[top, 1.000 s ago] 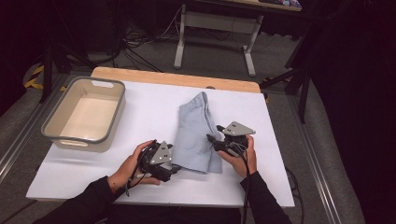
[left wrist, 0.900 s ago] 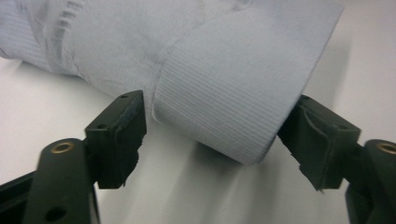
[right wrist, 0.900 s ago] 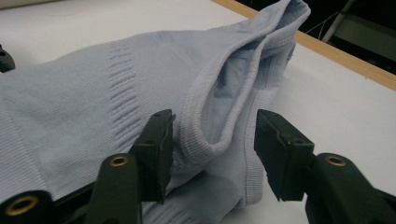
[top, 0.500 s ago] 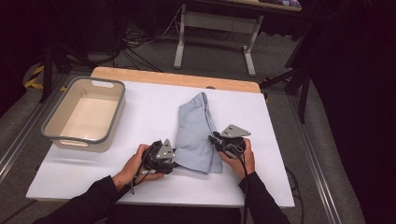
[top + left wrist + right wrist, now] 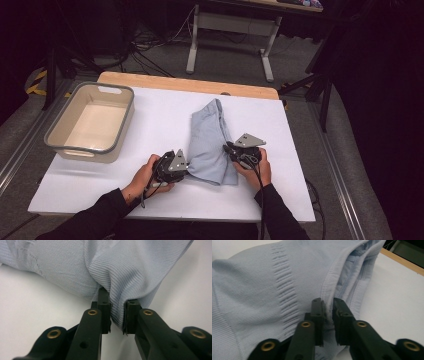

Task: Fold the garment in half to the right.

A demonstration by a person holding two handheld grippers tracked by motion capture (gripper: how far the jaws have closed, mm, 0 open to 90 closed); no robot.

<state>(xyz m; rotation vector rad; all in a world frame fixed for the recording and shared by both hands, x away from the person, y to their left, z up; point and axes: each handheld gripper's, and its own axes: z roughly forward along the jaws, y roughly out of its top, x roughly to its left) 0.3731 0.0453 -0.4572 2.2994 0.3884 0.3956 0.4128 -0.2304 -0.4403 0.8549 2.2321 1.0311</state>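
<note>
A light blue ribbed garment lies folded on the white table. My left gripper is at the garment's near left corner. Its jaws have just been closing, and in the left gripper view the left gripper pinches a bunched fold of the garment between its pads. My right gripper is at the garment's right edge. Its jaws have also just been closing, and in the right gripper view the right gripper presses on the ribbed hem of the garment.
A grey-rimmed beige bin stands on the table's left side. A wooden strip runs along the far edge of the table. Beyond it are a metal stand and cables on the floor.
Both grippers' jaws have closed onto the garment's edges. The left gripper has edged slightly towards the cloth. The garment's near corner is now bunched.
</note>
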